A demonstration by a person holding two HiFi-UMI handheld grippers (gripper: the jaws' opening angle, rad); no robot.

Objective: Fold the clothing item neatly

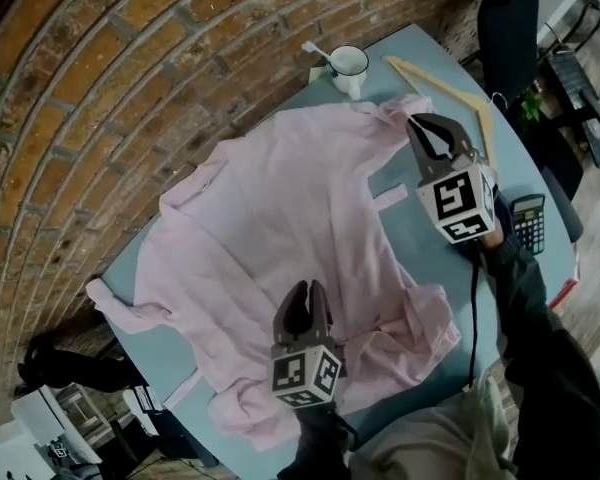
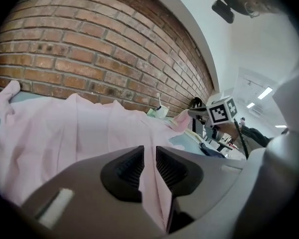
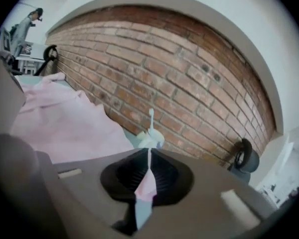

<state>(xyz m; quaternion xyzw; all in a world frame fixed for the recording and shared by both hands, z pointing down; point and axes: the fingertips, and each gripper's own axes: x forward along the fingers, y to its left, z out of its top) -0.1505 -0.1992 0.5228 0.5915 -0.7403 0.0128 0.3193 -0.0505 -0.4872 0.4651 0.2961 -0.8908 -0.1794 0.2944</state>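
Head view shows one shirt (image 1: 280, 198), one mug (image 1: 349, 63), left claw (image 1: 304, 288), right claw (image 1: 426, 124).

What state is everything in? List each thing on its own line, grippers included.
shirt: spread out on the table, bunched along the near edge.
left gripper: jaws slightly apart, shirt fabric between them.
right gripper: shut on a bit of the shirt.
mug: upright, spoon standing in it.
hanger: lying flat, nothing on it.
calculator: lying flat near the table edge.
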